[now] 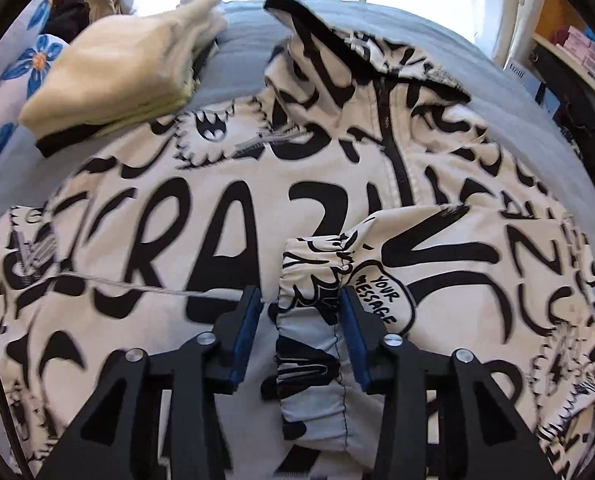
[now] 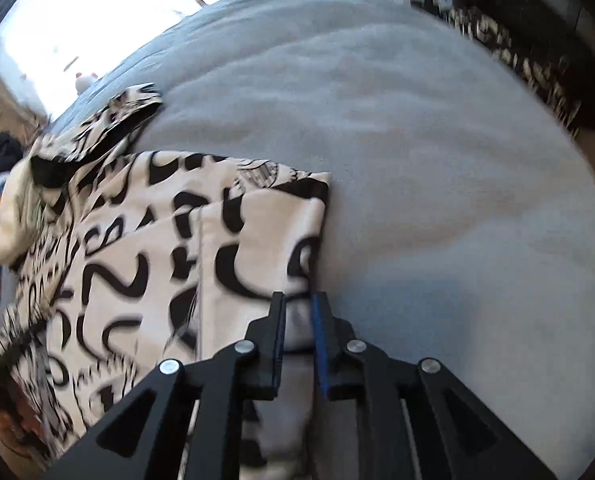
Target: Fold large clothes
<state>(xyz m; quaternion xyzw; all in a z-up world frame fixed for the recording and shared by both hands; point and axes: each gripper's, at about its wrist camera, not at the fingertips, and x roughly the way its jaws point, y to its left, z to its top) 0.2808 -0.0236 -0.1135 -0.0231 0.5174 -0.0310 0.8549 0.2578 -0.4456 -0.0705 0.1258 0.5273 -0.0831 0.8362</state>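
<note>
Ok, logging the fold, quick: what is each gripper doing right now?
Left gripper: jaws part open around the printed jacket's cuff; pads not pressing.
Right gripper: shut on the jacket's edge.

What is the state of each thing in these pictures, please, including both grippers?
Printed jacket: spread on the bed, partly folded, zipper closed.
Sleeve cuff: gathered between the left gripper's fingers.
Left gripper: part open around the cuff.
Right gripper: nearly closed, pinching the jacket's edge.
Cream garment: already folded, resting beside the jacket.
Grey blanket: flat, covering the bed.

Left tongs [image 1: 301, 300] half open, angled down; right tongs [image 2: 299, 304] apparently nearly closed.
</note>
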